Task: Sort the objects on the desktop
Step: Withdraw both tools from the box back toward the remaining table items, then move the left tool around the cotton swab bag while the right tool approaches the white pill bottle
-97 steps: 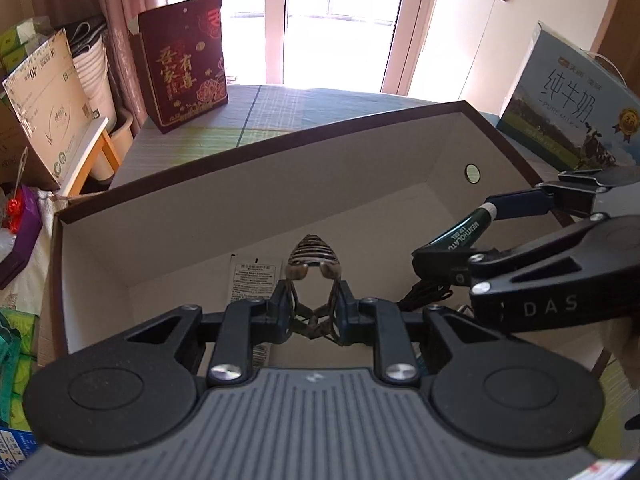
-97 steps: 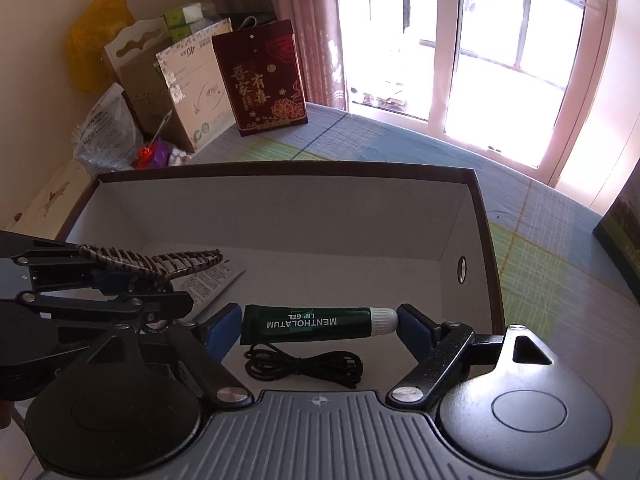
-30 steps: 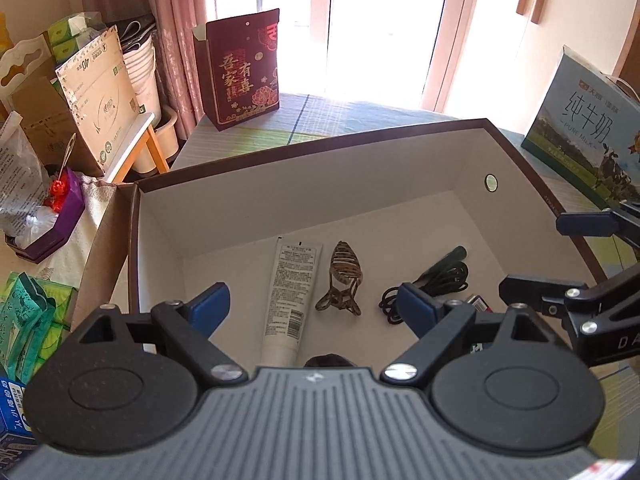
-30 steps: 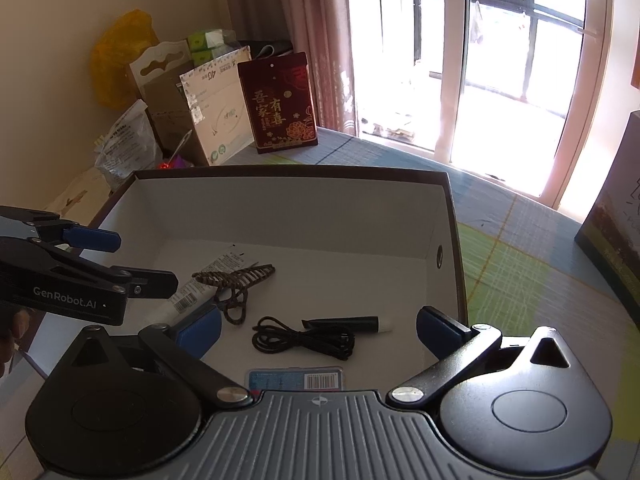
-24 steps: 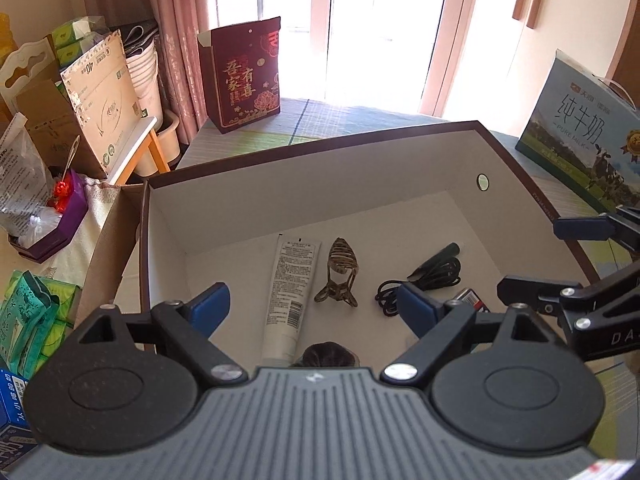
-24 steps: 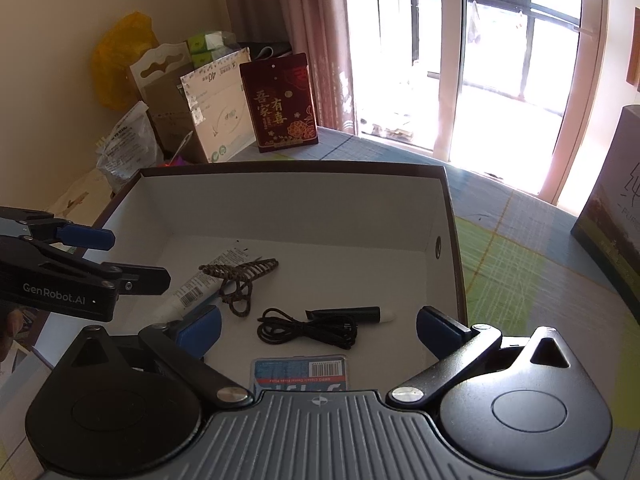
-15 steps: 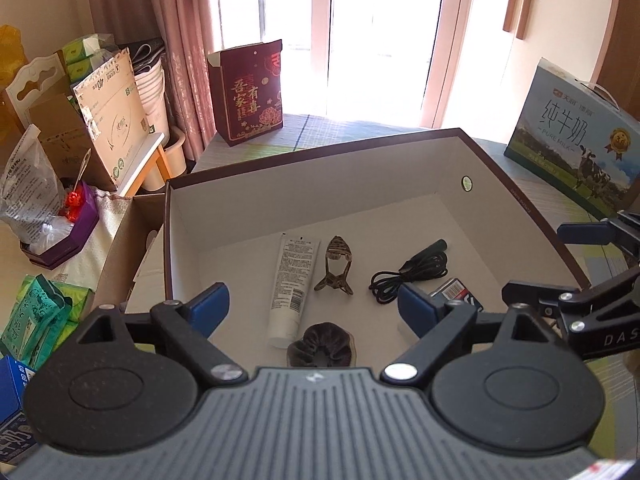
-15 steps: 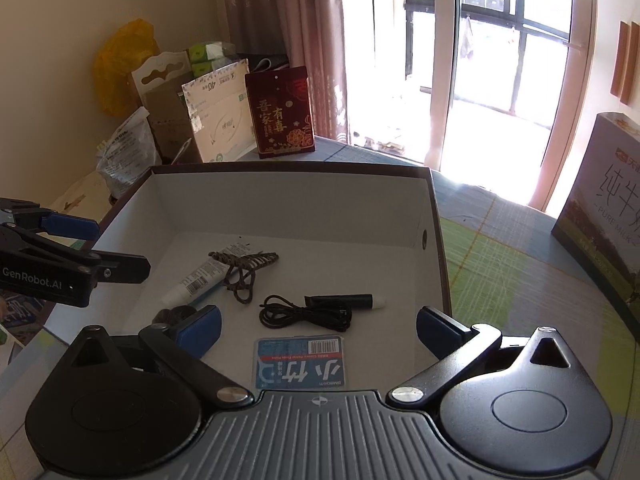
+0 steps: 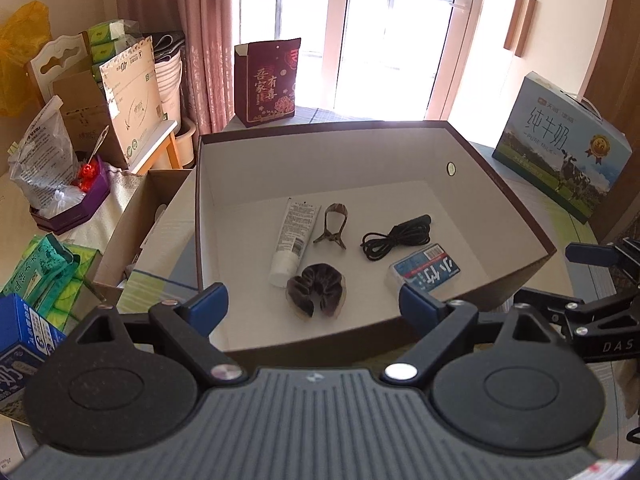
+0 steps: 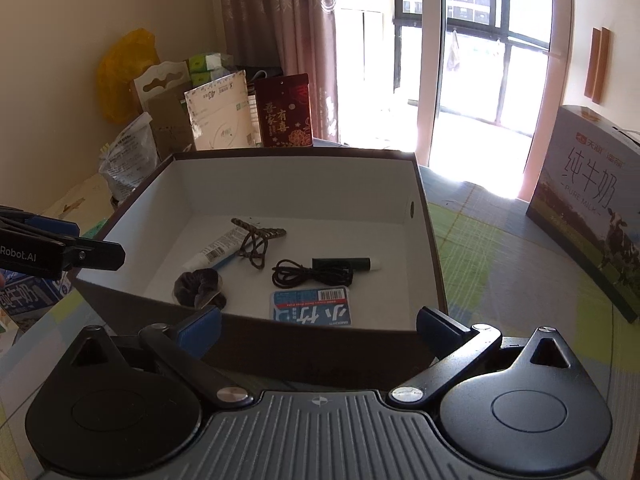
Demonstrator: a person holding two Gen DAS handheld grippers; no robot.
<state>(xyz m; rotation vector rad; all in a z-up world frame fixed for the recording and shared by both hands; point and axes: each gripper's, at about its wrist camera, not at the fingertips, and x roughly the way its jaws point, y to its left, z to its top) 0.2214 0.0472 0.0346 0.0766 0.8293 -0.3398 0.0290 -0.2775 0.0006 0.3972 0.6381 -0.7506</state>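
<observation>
A brown box (image 9: 516, 196) (image 10: 434, 248) with a white inside stands on the table. In it lie a white tube (image 9: 294, 236) (image 10: 218, 248), a brown hair claw (image 9: 333, 226) (image 10: 256, 242), a dark scrunchie (image 9: 316, 288) (image 10: 198, 282), a coiled black cable (image 9: 390, 238) (image 10: 308, 272), a dark green lip gel tube (image 10: 346, 263) and a blue tissue pack (image 9: 426, 268) (image 10: 312, 306). My left gripper (image 9: 314, 304) (image 10: 72, 240) hangs open and empty at the box's near edge. My right gripper (image 10: 318, 330) (image 9: 572, 276) is open and empty too, just before the near wall.
A dark red gift bag (image 9: 266, 82) (image 10: 286, 116) stands behind the box and a milk carton box (image 9: 560, 146) (image 10: 592, 204) at the right. Cardboard boxes, tissue packs (image 9: 44, 276) and bags crowd the left side. The cloth-covered table (image 10: 500, 264) extends right of the box.
Both grippers have drawn back out of the box, so more of it shows, including the scrunchie and tissue pack. Earlier the left let go of the hair claw and the right the lip gel.
</observation>
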